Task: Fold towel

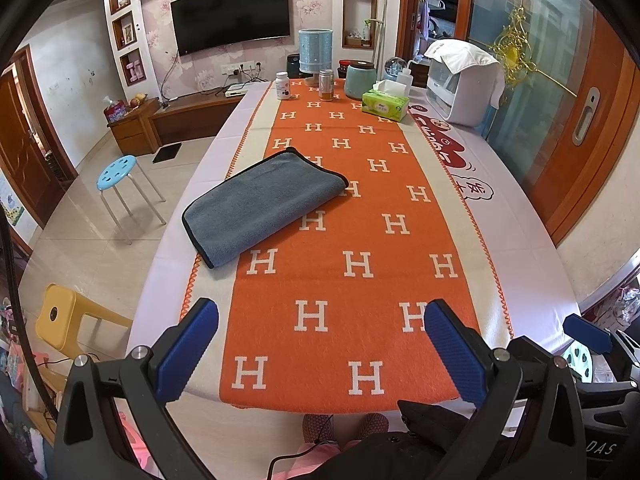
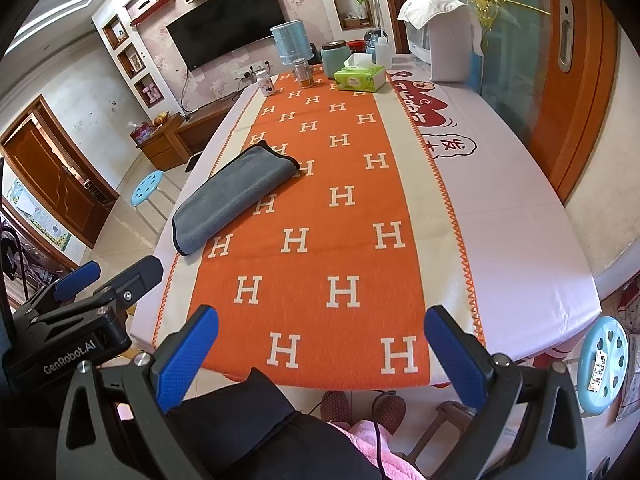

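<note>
A grey towel (image 1: pixel 262 206) with dark edging lies folded flat on the left side of the orange H-patterned table runner (image 1: pixel 352 240); it also shows in the right wrist view (image 2: pixel 234 196). My left gripper (image 1: pixel 320 316) is open and empty, held back above the table's near edge, well short of the towel. My right gripper (image 2: pixel 320 320) is open and empty, also above the near edge, to the right of the towel. The left gripper's body (image 2: pixel 76 312) shows at the left of the right wrist view.
At the table's far end stand a green tissue box (image 1: pixel 385 105), a white pill bottle (image 1: pixel 282 85), a jar (image 1: pixel 326 85), a teal canister (image 1: pixel 360 79), a blue lamp (image 1: pixel 315 52) and a white appliance (image 1: pixel 464 88). Stools (image 1: pixel 116 174) stand on the floor at left.
</note>
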Available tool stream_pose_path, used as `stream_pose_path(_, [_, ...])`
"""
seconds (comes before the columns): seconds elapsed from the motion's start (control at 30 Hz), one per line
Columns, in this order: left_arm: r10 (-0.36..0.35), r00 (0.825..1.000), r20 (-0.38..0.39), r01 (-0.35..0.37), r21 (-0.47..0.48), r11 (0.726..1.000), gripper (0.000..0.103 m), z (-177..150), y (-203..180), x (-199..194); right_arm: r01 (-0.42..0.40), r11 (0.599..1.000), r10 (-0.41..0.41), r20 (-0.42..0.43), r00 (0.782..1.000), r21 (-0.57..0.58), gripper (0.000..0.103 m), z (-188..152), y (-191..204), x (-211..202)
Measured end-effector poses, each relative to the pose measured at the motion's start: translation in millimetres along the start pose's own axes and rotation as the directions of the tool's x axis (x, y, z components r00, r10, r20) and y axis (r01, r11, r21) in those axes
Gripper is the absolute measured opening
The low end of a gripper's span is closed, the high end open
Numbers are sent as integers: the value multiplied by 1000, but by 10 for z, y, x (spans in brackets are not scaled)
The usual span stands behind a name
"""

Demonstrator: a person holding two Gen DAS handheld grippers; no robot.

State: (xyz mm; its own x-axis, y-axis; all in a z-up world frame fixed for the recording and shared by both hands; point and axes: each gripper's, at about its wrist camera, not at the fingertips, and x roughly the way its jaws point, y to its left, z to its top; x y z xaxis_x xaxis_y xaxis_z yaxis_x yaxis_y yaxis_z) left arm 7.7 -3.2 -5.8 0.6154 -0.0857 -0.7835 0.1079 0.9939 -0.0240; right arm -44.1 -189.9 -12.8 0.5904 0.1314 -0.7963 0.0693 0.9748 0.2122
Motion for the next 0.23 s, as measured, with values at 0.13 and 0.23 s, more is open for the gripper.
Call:
stream_pose_path(0.13, [0,1000,-1,0,0,1000,102,1,-1,1,0,1000,0,0,1000,0,103,0,-3,-1])
stream_pose_path(0.23, [0,1000,-2,0,1,1000,102,1,-2,0,0,1000,0,-1,1000,1,103,6,-1,-4])
